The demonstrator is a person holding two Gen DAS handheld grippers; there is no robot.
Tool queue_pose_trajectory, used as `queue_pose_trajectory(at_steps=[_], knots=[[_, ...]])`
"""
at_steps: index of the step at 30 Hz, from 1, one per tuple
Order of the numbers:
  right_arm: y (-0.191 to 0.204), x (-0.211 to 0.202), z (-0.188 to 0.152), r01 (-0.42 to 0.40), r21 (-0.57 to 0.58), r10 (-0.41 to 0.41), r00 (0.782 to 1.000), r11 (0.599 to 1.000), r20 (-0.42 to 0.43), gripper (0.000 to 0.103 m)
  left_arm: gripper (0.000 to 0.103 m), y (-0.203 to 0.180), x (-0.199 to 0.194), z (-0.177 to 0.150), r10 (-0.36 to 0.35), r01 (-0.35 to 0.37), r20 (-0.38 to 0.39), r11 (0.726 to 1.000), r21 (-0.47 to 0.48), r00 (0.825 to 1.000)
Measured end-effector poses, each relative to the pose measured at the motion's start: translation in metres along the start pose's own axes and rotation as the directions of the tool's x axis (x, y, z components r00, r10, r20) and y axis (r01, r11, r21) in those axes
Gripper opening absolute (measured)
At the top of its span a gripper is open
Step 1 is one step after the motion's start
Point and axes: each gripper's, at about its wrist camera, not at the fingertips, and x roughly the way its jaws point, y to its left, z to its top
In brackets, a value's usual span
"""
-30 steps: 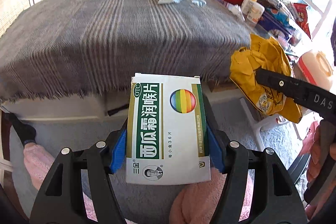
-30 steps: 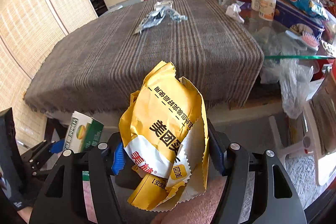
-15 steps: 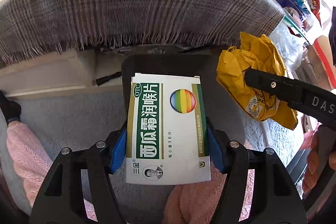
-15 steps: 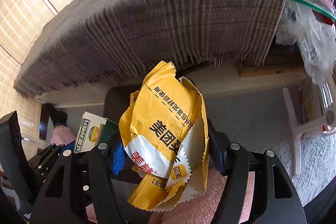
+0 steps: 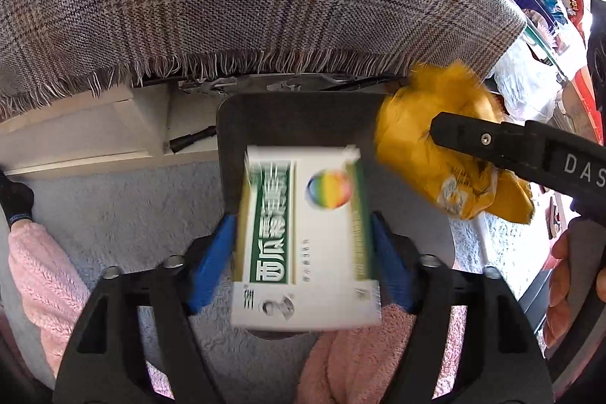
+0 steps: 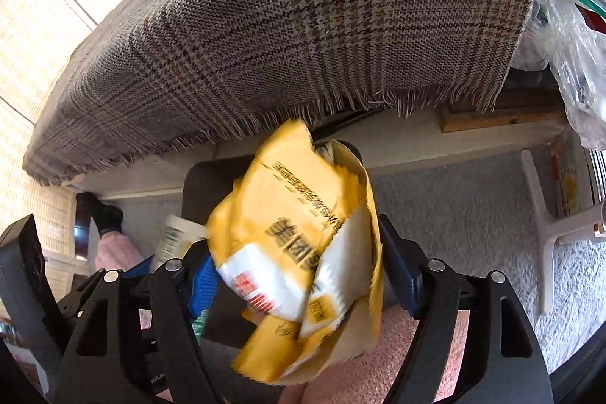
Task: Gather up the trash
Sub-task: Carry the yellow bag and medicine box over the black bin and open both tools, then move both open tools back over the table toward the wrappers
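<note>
A white and green medicine box (image 5: 303,237), blurred, sits loose between the blue pads of my left gripper (image 5: 303,233). Those jaws are opening and a gap shows on each side of the box. Under it stands a dark grey bin (image 5: 295,116). A crumpled yellow wrapper (image 6: 299,252), also blurred, hangs between the pads of my right gripper (image 6: 299,252). These jaws are opening too, and the pads stand off the wrapper. The bin (image 6: 204,184) lies below it. In the left wrist view the wrapper (image 5: 428,146) hangs over the bin's right rim.
The fringed plaid cloth (image 5: 265,6) of the table overhangs just beyond the bin. Grey carpet (image 5: 132,207) surrounds it. A person's pink-clad legs (image 5: 45,271) flank the bin. A white chair leg (image 6: 538,214) and a clear plastic bag (image 6: 575,63) are at the right.
Both grippers have sunk from above the tabletop to below its edge, over the bin. Their jaws have widened, and the box and the wrapper have gone blurred and slipped lower.
</note>
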Motion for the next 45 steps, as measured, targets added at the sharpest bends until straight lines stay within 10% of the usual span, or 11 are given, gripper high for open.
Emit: queue_pose_trajectory(at_steps=[9,28,40,45], knots=[[-0.004,-0.024,0.006,0.082,-0.014,-0.081,0.994,0.997,0.068,0.100,0.095,0.009,-0.030,0.008,0.064,-0.065,0.052,0.998,0.017,0.997],[-0.031,-0.101,0.100,0.083,0.023,-0.087,0.962,0.996,0.258,0.100,0.095,-0.004,-0.092,0.107,0.025,-0.033,0.182,0.998,0.044,0.983],[-0.073,-0.089,0.189,0.129,0.080,-0.148,0.940,0.988,0.307,0.098,0.087,-0.014,-0.066,0.207,0.043,-0.065,0.221,0.993,0.094,0.974],[-0.080,-0.066,0.222,0.188,0.063,-0.199,0.934,0.980,0.297,0.080,0.076,-0.015,-0.047,0.242,0.043,-0.066,0.214,0.993,0.099,0.976]])
